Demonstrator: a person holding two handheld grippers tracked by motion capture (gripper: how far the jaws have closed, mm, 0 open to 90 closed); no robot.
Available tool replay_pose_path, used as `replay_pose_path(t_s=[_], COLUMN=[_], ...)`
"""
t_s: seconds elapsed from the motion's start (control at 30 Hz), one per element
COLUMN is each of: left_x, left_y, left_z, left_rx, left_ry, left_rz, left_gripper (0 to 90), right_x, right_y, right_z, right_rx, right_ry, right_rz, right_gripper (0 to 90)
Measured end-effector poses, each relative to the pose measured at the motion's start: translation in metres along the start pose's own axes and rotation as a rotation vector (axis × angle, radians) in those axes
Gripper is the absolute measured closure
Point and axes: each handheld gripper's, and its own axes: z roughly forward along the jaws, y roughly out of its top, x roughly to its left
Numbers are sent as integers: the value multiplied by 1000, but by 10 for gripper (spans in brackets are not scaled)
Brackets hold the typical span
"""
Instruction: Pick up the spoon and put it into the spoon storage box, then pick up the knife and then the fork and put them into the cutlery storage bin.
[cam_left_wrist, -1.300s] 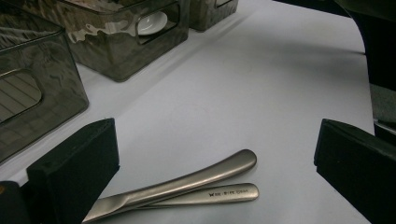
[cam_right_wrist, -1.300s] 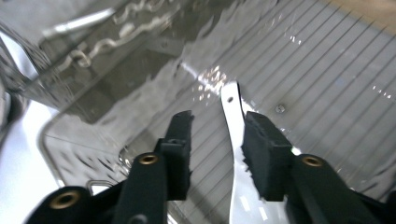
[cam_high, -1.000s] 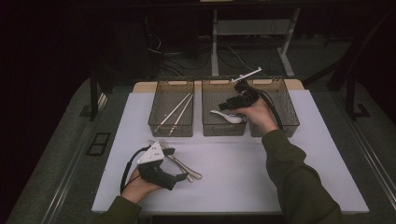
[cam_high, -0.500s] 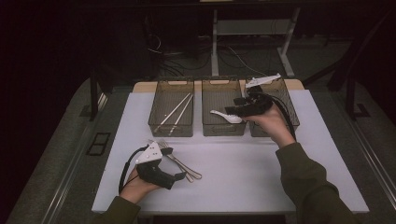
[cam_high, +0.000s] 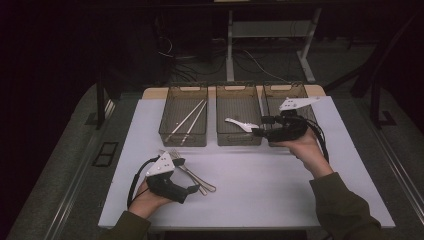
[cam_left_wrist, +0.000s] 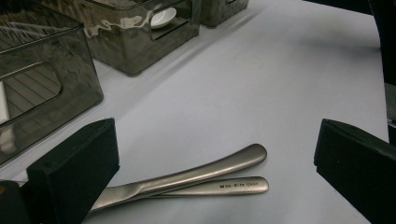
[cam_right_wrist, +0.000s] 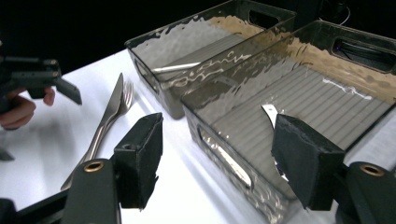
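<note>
White table (cam_high: 280, 190): fork and knife (cam_left_wrist: 196, 177) between gaping left tongs (cam_high: 192, 189); right tongs (cam_high: 256, 132) opening, empty.

Small engraved lettering on a cutlery handle (cam_left_wrist: 238, 185), unreadable.

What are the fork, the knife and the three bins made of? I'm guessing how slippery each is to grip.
The fork and knife look like brushed steel: grey, dull sheen, stamped lettering on a handle. The bins seem smoky clear plastic, with glossy rippled walls you can see through.
</note>
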Motion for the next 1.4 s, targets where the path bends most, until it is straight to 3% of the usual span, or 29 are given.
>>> replay_pose_path(t_s=[0.4, 0.87, 1.23, 1.4], left_x=[-1, 1, 9, 17], left_y=[0, -1, 1, 1], left_z=[-2, -4, -12, -14], left_rx=[6, 17, 36, 62], left_ry=[9, 30, 48, 76], left_rz=[5, 7, 12, 23], left_gripper=[0, 19, 253, 464], right_x=[3, 14, 20, 22], right_y=[-29, -65, -93, -99], right_z=[-27, -50, -56, -60], right_rx=[-37, -35, 1, 3], right_ry=[-21, -45, -65, -64], right_rz=[11, 12, 16, 24], right_gripper=[303, 291, 290, 290])
